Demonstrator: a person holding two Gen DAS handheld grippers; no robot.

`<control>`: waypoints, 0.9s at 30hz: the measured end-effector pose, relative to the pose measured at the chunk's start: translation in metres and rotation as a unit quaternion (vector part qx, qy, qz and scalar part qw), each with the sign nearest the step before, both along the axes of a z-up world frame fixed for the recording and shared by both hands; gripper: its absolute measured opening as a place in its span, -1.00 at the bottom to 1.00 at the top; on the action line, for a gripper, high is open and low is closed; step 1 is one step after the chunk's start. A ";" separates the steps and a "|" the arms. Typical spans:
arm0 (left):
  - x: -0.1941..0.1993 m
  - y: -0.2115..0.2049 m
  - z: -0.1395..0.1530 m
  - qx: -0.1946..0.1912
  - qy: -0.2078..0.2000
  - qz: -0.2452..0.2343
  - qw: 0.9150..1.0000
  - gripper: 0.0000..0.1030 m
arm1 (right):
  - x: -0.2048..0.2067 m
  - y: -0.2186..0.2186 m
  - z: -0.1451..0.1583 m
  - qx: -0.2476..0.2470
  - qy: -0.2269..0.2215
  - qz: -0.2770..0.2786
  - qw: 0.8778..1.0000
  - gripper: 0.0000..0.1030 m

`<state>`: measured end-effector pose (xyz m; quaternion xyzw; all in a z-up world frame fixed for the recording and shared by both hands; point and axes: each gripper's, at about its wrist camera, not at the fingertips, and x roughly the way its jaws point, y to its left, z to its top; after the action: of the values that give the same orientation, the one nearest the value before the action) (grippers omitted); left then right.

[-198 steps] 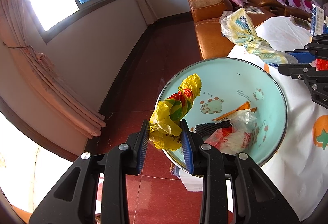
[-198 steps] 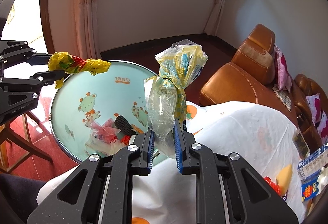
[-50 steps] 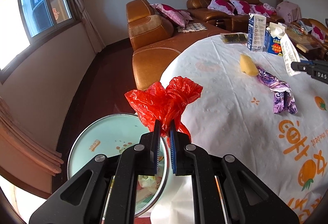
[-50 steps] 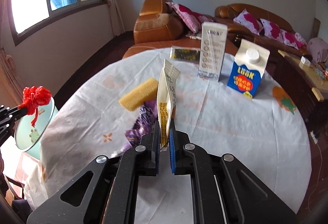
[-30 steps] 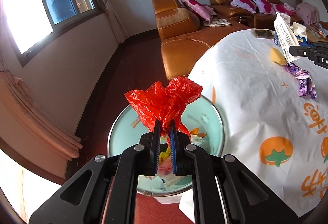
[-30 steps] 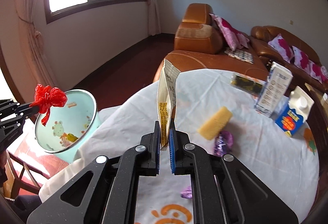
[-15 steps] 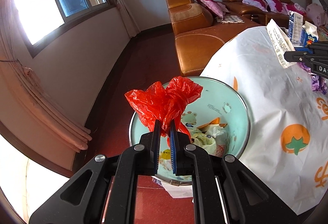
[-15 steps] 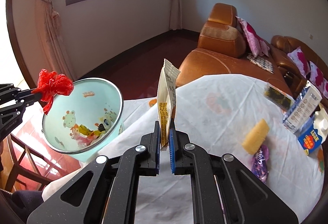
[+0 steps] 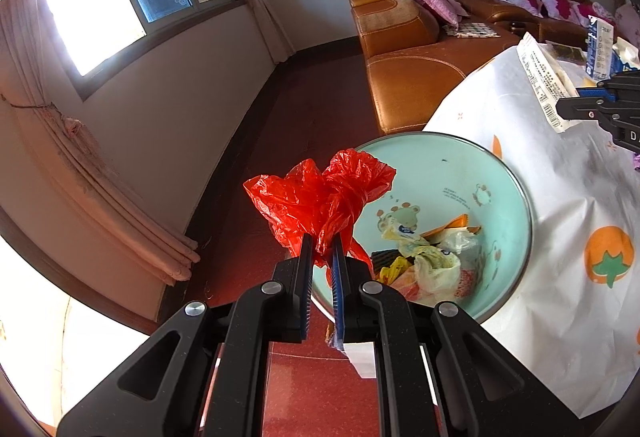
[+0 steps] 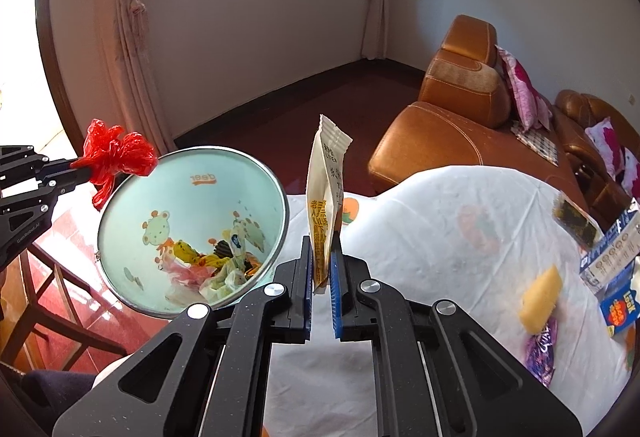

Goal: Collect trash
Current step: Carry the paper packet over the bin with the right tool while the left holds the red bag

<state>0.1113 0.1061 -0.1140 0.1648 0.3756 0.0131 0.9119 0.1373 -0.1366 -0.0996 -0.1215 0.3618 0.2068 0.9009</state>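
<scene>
My left gripper (image 9: 322, 237) is shut on a crumpled red plastic bag (image 9: 320, 193) and holds it over the near rim of a pale green basin (image 9: 516, 185) that has several wrappers in it. The bag (image 10: 116, 153) and basin (image 10: 240, 173) also show in the right wrist view. My right gripper (image 10: 322, 249) is shut on a cream snack wrapper (image 10: 324, 197), upright, just right of the basin over the table edge. That wrapper (image 9: 540, 81) shows at the right of the left wrist view.
The round table has a white cloth with orange prints (image 10: 440, 237). On it lie a yellow sponge (image 10: 540, 297), a purple wrapper (image 10: 540, 353) and cartons (image 10: 616, 249). A brown leather sofa (image 10: 460, 109) stands behind. A wooden stool (image 10: 60, 301) is under the basin.
Both grippers have swung from the table toward the basin. The red bag now hangs over the basin's rim, and the cream wrapper has come close to its right side.
</scene>
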 end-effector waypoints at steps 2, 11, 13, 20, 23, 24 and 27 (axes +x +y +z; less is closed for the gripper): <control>0.000 0.003 -0.002 0.001 0.001 0.004 1.000 -0.84 | 0.002 0.006 -0.001 -0.004 0.000 0.005 1.000 -0.84; 0.001 0.010 -0.004 0.011 0.005 0.015 1.000 -0.84 | 0.005 0.026 -0.004 -0.019 -0.001 0.025 0.999 -0.84; 0.003 0.011 -0.003 0.013 0.004 0.017 1.000 -0.83 | 0.006 0.029 -0.004 -0.022 -0.001 0.028 0.999 -0.84; 0.004 0.008 -0.004 0.020 0.004 0.021 1.000 -0.83 | 0.007 0.042 -0.007 -0.042 -0.003 0.040 0.998 -0.84; 0.005 0.008 -0.004 0.021 0.004 0.021 1.000 -0.83 | 0.007 0.047 -0.008 -0.053 -0.006 0.046 0.998 -0.84; 0.005 0.008 -0.004 0.022 0.004 0.021 1.000 -0.83 | 0.006 0.049 -0.008 -0.057 -0.008 0.047 0.997 -0.84; 0.005 0.007 -0.006 0.023 0.004 0.021 1.000 -0.83 | 0.006 0.053 -0.010 -0.062 -0.009 0.052 0.997 -0.84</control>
<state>0.1159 0.1134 -0.1195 0.1776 0.3824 0.0398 0.9059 0.1428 -0.0831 -0.1091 -0.1980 0.3594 0.2295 0.8826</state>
